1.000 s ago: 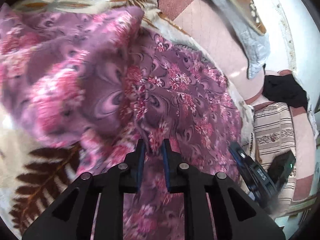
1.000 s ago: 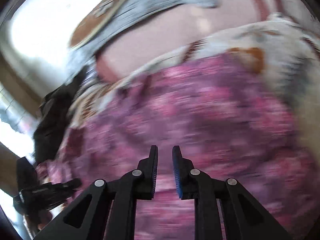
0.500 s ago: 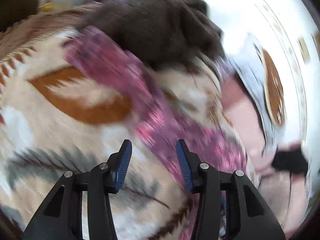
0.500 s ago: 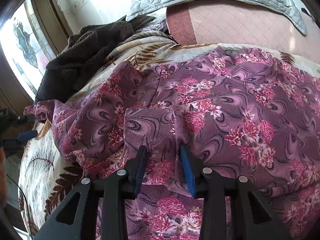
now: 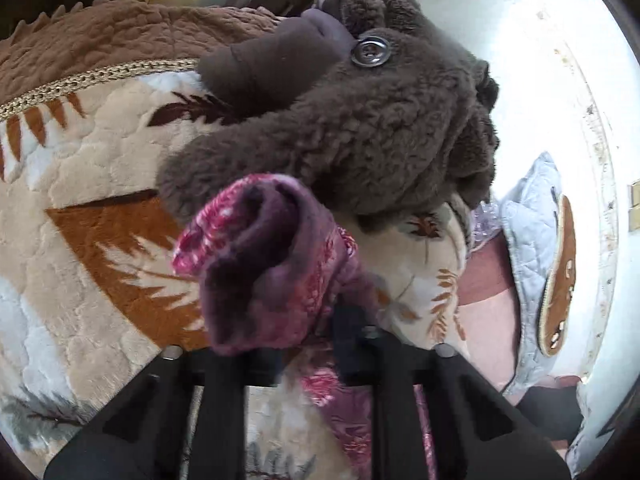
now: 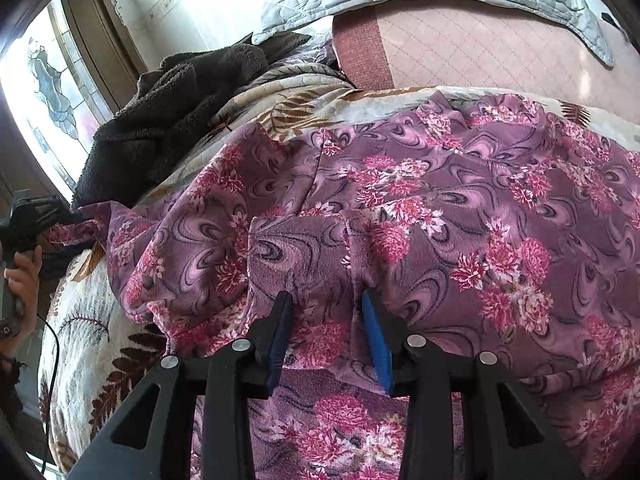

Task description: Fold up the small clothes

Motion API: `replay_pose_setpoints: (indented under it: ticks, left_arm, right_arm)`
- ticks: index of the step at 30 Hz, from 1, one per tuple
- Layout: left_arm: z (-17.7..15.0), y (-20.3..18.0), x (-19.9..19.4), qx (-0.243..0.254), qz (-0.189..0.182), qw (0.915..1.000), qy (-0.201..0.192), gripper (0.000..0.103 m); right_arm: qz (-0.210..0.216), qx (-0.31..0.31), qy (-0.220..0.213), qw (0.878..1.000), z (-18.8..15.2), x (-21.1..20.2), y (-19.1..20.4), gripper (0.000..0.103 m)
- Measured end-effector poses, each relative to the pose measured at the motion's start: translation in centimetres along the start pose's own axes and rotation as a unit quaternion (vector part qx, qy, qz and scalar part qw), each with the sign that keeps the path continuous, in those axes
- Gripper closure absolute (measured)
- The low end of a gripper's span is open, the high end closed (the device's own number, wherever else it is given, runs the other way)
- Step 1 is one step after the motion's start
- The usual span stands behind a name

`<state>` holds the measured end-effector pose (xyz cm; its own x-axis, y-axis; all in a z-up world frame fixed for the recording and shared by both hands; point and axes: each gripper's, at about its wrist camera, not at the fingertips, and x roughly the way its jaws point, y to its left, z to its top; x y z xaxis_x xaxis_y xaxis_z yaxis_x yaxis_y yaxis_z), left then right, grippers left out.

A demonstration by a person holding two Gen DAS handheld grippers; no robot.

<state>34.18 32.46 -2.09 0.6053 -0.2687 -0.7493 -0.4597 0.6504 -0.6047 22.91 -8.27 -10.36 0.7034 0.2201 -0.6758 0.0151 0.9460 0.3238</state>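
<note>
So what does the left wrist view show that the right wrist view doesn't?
Only the left wrist view: the left gripper closing on a bunched end of the purple floral garment, a button on the brown fleece garment, and a brown quilted cover.

Only the right wrist view: the floral garment spread wide, the right gripper open with a fold between its pads, a hand on the other gripper's handle, and a window.

Both: the floral garment, the fleece, the leaf-print blanket.
</note>
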Motion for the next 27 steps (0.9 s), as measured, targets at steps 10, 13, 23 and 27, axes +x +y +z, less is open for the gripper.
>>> replay_pose_setpoints:
  ticks: [10,13,23,27]
  left_arm:
    - [-3.7,-6.0,-3.3,0.096,-0.019,0.995,-0.02,0.093]
    - [-5.5,-8.6,-4.4,0.135,-0.032,0.9902,-0.021,0.094]
    - [-10.9,-16.5,-5.1,0.233,-0.067,0.9701,0.006,0.094]
    - [-13.8,-19.3,-4.5,0.26,-0.075,0.9624,0.024,0.094]
  right_arm:
    - [0.015,0.014,0.003,1.0,0.3,-0.1,-0.3,0.064]
    - [0.017,0.012,0.013,1.0,0.8,-0.6,-0.4,0.065]
    - [-0.092,0.037,-0.035,0.994,2.2,-6.2,-8.2,0.062]
    - [-0.144,0.085,-0.043,0.985,1.4,-8.2,-14.2,0.061]
